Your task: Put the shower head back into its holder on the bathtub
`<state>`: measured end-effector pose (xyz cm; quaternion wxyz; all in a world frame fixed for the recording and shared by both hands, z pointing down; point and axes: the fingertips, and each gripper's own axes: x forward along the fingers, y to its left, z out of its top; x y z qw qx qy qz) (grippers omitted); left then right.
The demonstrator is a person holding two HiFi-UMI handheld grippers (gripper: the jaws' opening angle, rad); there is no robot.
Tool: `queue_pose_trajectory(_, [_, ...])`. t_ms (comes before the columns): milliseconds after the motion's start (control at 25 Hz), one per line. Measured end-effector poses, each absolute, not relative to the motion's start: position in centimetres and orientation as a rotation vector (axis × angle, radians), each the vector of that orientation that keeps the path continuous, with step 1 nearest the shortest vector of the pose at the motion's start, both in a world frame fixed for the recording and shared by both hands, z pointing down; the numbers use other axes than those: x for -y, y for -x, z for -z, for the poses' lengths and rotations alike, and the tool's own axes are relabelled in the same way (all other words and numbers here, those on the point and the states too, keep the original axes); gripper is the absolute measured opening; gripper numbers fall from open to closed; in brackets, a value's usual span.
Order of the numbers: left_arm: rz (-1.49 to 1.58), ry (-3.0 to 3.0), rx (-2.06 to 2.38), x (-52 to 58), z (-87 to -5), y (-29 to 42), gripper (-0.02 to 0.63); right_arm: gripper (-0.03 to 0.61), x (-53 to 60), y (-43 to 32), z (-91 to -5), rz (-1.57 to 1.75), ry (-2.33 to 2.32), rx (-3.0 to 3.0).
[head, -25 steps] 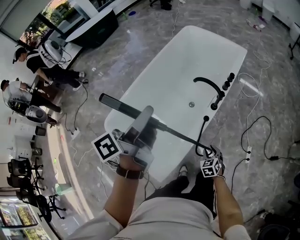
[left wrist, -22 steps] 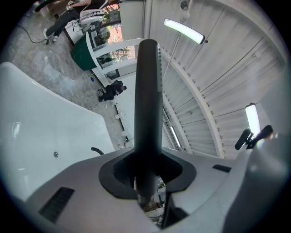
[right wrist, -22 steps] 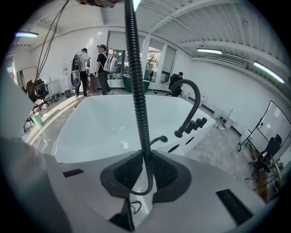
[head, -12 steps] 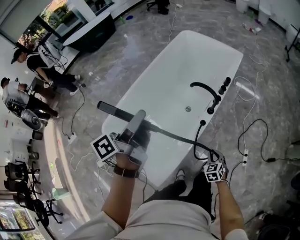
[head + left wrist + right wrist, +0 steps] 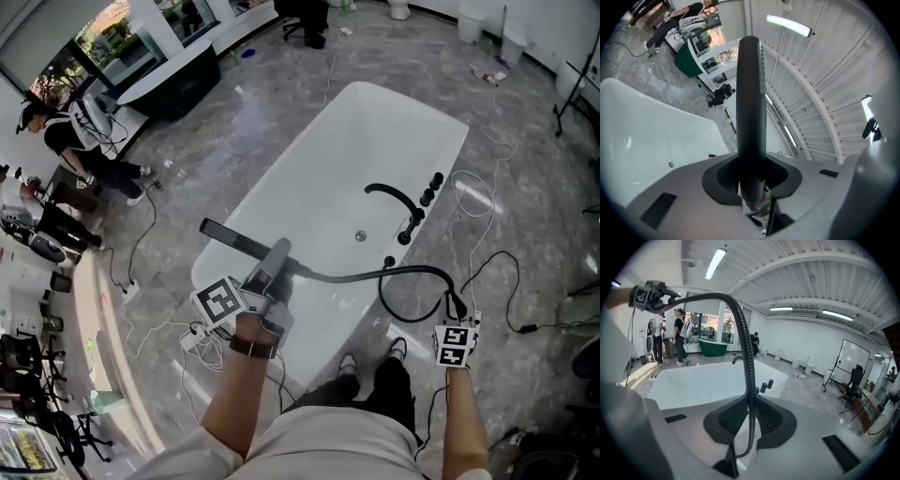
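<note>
The black stick-shaped shower head (image 5: 234,239) lies level over the near left rim of the white bathtub (image 5: 375,122), and my left gripper (image 5: 278,258) is shut on its handle. In the left gripper view the shower head (image 5: 751,93) runs straight out between the pads. Its black ribbed hose (image 5: 412,272) arcs right to my right gripper (image 5: 457,314), outside the tub's near right corner. That gripper's jaws have just been closing and now pinch the hose (image 5: 740,319). A small black fitting (image 5: 390,262) stands on the rim near the black faucet (image 5: 392,198).
Black knobs (image 5: 431,186) line the rim beyond the faucet. Cables (image 5: 497,253) trail over the marble floor to the right of the tub. People (image 5: 56,131) stand at the far left near a dark counter (image 5: 178,70). My own legs and shoes (image 5: 366,370) are against the tub's near end.
My right gripper has closed on the hose and lifted it up and to the right, drawing the loop off the floor side. The left gripper with the shower head has sunk a little.
</note>
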<state>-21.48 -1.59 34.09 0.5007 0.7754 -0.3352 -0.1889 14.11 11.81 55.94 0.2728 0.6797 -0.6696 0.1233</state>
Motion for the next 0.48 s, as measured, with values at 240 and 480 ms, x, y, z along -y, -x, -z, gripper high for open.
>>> queue_pose_trajectory(240, [0.278,-2.017,0.902,1.1,-34.8,20.7,0.106,0.061,-8.8,-15.8,-45.9,-0.223,-2.019,1.898])
queue_pose_trajectory(480, [0.084,-2.206,0.958,-0.1,-34.3,18.0,0.106,0.061,-6.6,-15.6,-37.0,-0.066,-2.123,1.996])
